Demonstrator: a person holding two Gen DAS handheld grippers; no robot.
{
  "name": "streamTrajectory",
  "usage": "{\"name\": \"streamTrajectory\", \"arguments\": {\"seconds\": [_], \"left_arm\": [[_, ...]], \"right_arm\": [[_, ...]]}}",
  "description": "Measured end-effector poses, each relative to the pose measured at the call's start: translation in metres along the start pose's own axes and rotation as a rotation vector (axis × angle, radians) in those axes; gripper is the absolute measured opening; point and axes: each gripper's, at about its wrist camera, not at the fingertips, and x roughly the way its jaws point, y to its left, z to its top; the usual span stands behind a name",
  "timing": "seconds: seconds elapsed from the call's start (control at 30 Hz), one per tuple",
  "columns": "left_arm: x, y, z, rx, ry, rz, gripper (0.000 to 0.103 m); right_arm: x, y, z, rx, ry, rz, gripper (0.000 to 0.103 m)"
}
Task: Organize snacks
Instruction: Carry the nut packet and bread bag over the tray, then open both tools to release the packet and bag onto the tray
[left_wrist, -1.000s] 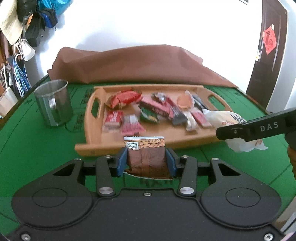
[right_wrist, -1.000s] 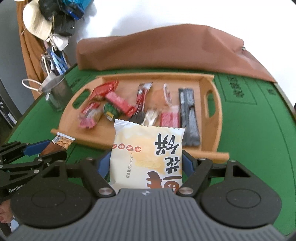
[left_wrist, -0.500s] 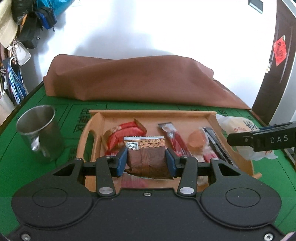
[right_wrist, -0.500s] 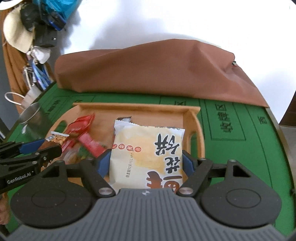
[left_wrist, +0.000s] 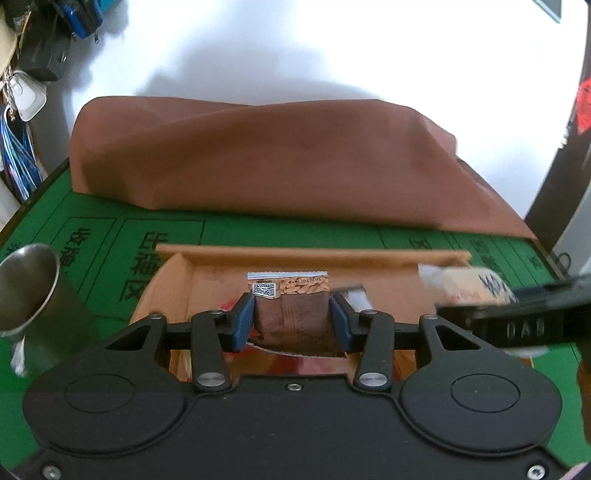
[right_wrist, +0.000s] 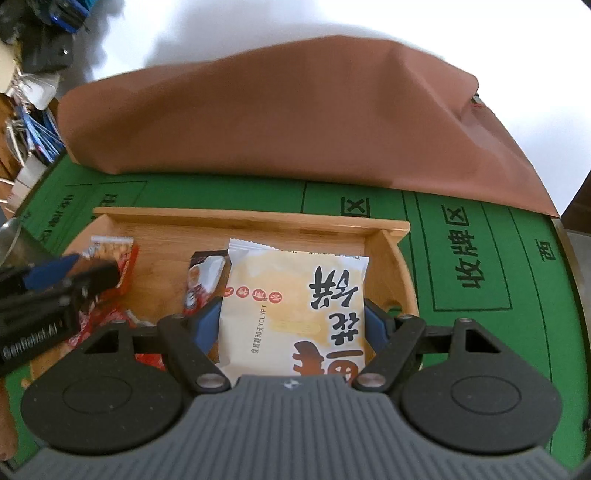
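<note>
A: What is each hand carrying?

B: The left gripper (left_wrist: 292, 320) is clamped narrow on a small brown nut packet (left_wrist: 295, 310), blue pads pressed on both its sides. The right gripper (right_wrist: 291, 321) stands much wider, closed on a pale yellow pastry packet (right_wrist: 295, 295) with large black characters.

A: Where do they sit relative to the wooden tray (right_wrist: 251, 218)?

B: Both hang over it. In the left wrist view the tray's far rim (left_wrist: 314, 254) lies at twelve o'clock just beyond the nut packet, with bare wood (left_wrist: 214, 280) at about eleven. In the right wrist view the pastry packet's long axis runs twelve to six, in line with the fingers, and the tray's right end wall is at about two o'clock.

A: Anything in the way?

B: Red-wrapped snacks (right_wrist: 122, 266) lie at ten o'clock of the right gripper, and a dark red packet (right_wrist: 205, 280) just left of the pastry. The steel cup (left_wrist: 33, 306) stands off the tray at nine o'clock of the left gripper.

A: So who drops where?

B: I'd judge the right hand is nearer the open right end, the left nearer the bare back-left corner. Each needs only to lower and release.
</note>
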Motion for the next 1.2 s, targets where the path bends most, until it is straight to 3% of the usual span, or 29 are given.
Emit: {"name": "streamTrajectory", "arguments": {"seconds": [0.37,0.7,0.77,1.2], "left_arm": [[0.049,-0.011,0.010,0.005,0.082,0.029,0.043],[0.063,-0.015,0.005,0.018,0.095,0.028,0.044],[0.063,-0.015,0.005,0.024,0.093,0.030,0.045],[0.031,-0.005,-0.004,0.026,0.053,0.042,0.089]], "right_arm": [[0.036,-0.003,0.011,-0.016,0.045,-0.032,0.079],[0.040,-0.007,0.011,-0.002,0.040,0.012,0.079],[0.039,-0.007,0.010,-0.004,0.040,0.035,0.085],[0.009,0.001,0.001,-0.050,-0.026,0.042,0.096]]}}
